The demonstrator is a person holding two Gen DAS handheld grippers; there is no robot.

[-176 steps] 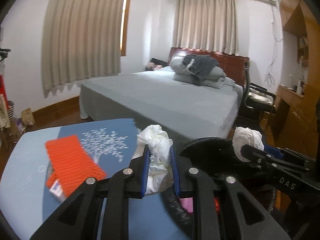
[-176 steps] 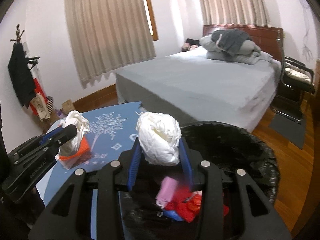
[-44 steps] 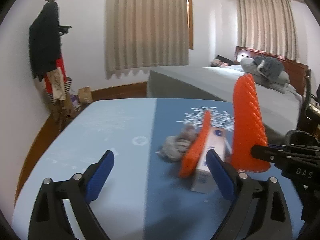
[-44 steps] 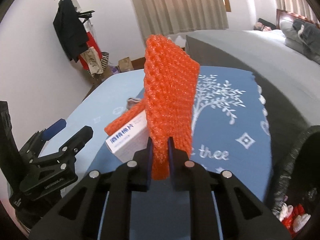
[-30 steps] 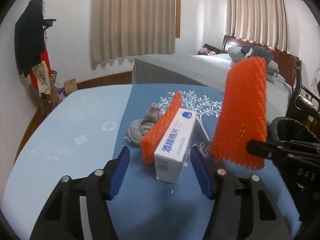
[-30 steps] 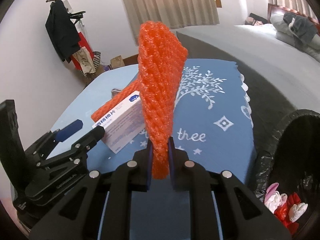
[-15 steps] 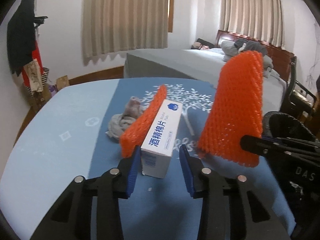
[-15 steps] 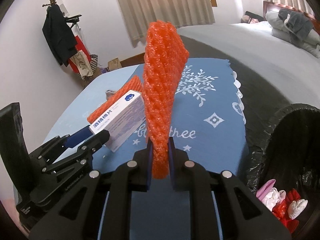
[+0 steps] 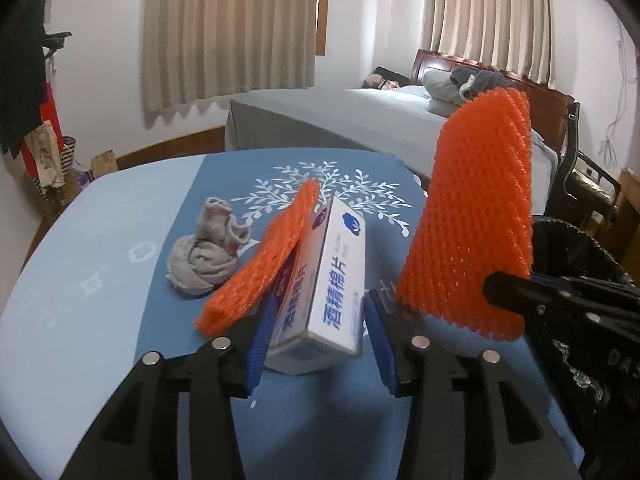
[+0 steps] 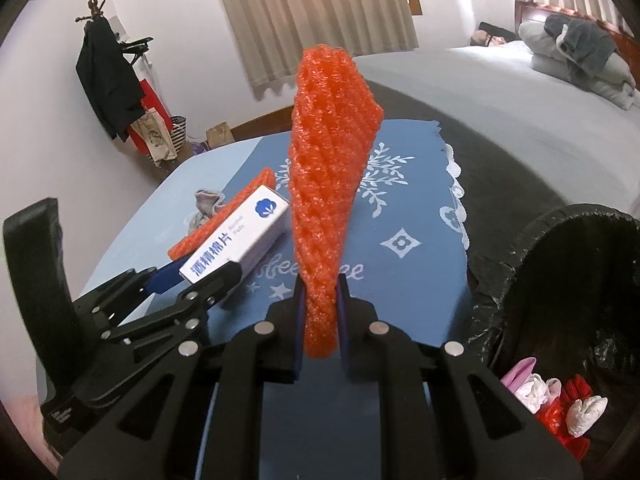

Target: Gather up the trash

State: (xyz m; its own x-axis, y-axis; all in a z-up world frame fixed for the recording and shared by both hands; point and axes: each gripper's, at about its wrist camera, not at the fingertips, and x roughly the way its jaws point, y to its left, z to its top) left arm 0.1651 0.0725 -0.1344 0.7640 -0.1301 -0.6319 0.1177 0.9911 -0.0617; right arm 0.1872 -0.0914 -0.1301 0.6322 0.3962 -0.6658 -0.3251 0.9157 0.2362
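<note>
The white cardboard box with blue print (image 9: 326, 280) stands near the blue bench's (image 9: 100, 280) right edge between the left tongs (image 9: 318, 340), which are apart around it. The right tongs (image 10: 319, 320) are clamped on an upright orange foam net sleeve (image 10: 328, 184). A second orange foam net (image 9: 260, 268) leans on the box.

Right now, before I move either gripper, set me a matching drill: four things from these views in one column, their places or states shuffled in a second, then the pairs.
Things:
1. white cardboard box with blue print
2. tall orange foam net sleeve
3. crumpled grey cloth
4. black-lined trash bin

Places or states:
A. lying loose on the blue tablecloth
B. pinched upright in the right gripper
C. holds red and white scraps
D. between the left gripper fingers

Pairs: 1-D, 2-B, 3-A, 4-C
</note>
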